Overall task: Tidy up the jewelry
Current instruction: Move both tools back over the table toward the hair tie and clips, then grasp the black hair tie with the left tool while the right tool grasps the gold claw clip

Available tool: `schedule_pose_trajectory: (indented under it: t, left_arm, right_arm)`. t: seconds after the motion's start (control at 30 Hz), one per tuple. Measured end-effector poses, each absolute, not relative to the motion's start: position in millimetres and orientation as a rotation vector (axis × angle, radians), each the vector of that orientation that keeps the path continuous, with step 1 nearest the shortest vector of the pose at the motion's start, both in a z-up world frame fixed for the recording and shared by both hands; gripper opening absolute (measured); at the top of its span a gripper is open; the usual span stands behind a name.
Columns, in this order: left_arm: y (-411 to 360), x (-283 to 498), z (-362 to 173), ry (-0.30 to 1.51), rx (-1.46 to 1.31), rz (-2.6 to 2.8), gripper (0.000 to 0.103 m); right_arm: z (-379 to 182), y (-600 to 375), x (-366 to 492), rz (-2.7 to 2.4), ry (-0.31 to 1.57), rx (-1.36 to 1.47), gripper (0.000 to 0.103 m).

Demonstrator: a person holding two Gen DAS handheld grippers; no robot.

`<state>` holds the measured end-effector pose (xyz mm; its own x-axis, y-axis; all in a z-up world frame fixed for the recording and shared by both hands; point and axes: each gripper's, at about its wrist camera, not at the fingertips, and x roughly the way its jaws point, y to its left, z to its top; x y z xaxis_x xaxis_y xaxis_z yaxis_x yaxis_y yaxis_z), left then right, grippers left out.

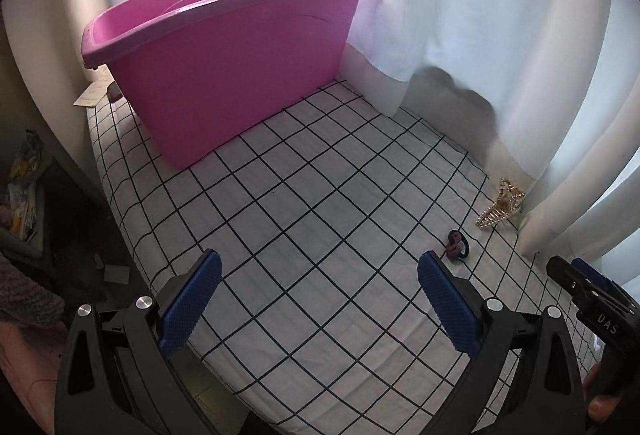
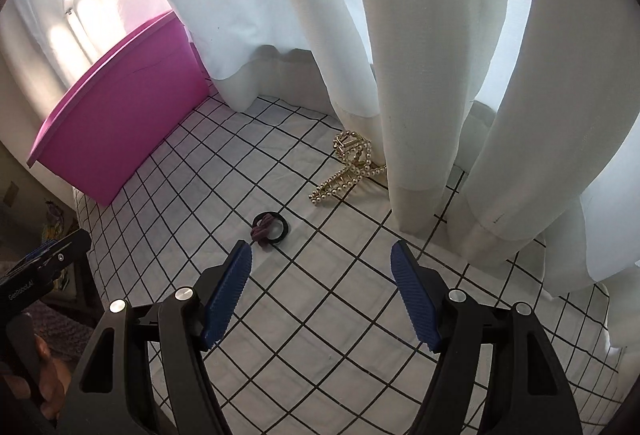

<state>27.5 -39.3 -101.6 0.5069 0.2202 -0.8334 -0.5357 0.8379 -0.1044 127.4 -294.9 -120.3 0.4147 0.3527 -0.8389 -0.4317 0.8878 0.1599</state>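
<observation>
A pink plastic bin (image 1: 224, 63) stands at the far left of a white checked cloth; it also shows in the right wrist view (image 2: 116, 115). A gold pearl hair clip (image 1: 500, 209) lies by the curtain at the right, and shows in the right wrist view (image 2: 350, 165). A dark hair tie with a purple knot (image 1: 456, 245) lies just in front of it, seen in the right wrist view (image 2: 270, 229). My left gripper (image 1: 320, 275) is open and empty above the cloth. My right gripper (image 2: 322, 263) is open and empty, just short of the hair tie.
White curtains (image 2: 400, 55) hang along the back and right, touching the cloth (image 1: 320, 195). The table's left edge (image 1: 116, 211) drops to a dark floor with clutter. Papers (image 1: 94, 95) lie behind the bin. The right gripper's body shows at the left view's right edge (image 1: 592, 299).
</observation>
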Motion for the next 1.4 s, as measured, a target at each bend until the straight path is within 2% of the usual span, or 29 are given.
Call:
schedule_pose_trajectory:
  t: [0.33,0.67,1.4]
  left_arm:
    - [-56,56,-148,0.966,-0.373,0.466,0.097]
    - [-66,81,-187,0.975,-0.377,0.453,0.097]
    - [-105,141,-211,0.990,-0.320,0.351,0.097]
  right_arm:
    - [-167,-271,161,0.521,1.022,-0.088,0.069]
    - [-183,-267,195,0.526,0.947,-0.156,0.069]
    - [-204,-268,240,0.553,0.931,-0.210,0.068]
